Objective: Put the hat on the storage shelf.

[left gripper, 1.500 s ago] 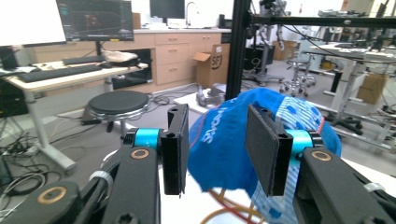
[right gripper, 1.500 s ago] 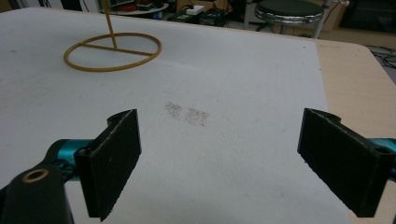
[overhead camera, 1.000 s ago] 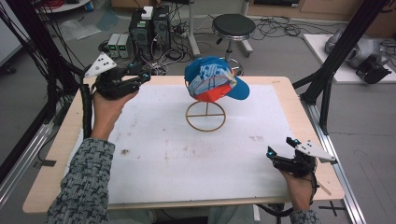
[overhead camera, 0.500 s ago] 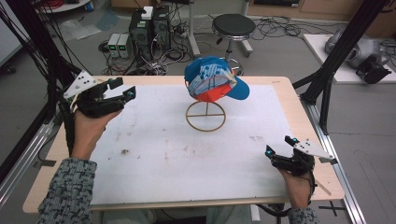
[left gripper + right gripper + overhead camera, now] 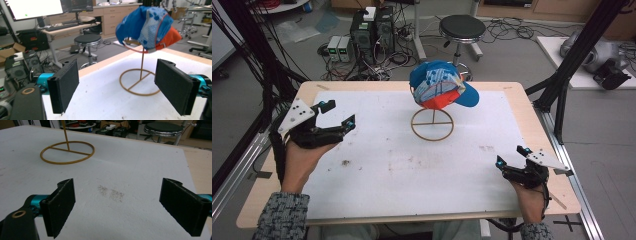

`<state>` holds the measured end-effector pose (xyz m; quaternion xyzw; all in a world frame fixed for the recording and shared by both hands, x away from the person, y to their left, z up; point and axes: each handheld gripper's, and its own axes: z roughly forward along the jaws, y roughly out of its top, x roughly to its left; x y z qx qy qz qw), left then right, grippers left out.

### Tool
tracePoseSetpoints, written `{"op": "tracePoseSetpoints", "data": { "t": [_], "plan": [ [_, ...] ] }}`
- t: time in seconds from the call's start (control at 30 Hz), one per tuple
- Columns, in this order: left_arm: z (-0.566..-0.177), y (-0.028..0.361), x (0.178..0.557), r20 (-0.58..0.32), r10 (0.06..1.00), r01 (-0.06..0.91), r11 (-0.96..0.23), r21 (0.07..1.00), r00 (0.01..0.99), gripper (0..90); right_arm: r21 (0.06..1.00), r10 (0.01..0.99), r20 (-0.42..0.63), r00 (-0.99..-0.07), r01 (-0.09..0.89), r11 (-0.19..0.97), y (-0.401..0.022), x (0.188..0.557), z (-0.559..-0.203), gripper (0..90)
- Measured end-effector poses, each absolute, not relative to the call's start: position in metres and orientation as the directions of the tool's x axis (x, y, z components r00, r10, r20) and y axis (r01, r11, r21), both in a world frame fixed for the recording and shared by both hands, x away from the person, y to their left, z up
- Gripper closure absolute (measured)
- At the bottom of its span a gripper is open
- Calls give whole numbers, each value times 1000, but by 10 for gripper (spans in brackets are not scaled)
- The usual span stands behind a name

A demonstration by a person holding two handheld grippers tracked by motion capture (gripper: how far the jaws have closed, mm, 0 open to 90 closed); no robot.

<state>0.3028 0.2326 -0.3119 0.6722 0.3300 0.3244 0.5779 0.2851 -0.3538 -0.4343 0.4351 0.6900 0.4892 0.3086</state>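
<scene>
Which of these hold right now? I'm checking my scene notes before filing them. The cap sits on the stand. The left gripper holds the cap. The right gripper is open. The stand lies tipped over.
1. The cap sits on the wire stand: true.
2. The left gripper holds the cap: false; its jaws have just been opening, with nothing between them, well apart from the cap.
3. The right gripper is open: true.
4. The stand lies tipped over: false; it stands upright on the white mat.

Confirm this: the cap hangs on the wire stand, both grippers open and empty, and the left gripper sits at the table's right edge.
Wrong side. The left gripper sits near the table's left edge, as the high view shows. The cap does hang on the stand, and the right gripper is open and empty too.
</scene>
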Motion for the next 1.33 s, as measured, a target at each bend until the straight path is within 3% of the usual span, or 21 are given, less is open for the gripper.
{"op": "tracePoseSetpoints", "data": {
  "t": [0.8, 1.33],
  "plan": [
    [-387, 253, 260, -6, 880, 127, -62, 990, 475, 193, 943, 903, -9, -430, 297, 151, -353, 284, -434, 124],
    [-402, 257, 258, -21, 883, 143, -52, 988, 468, 192, 941, 900, -17, -436, 297, 162, -351, 284, -434, 124]
  ]
}}
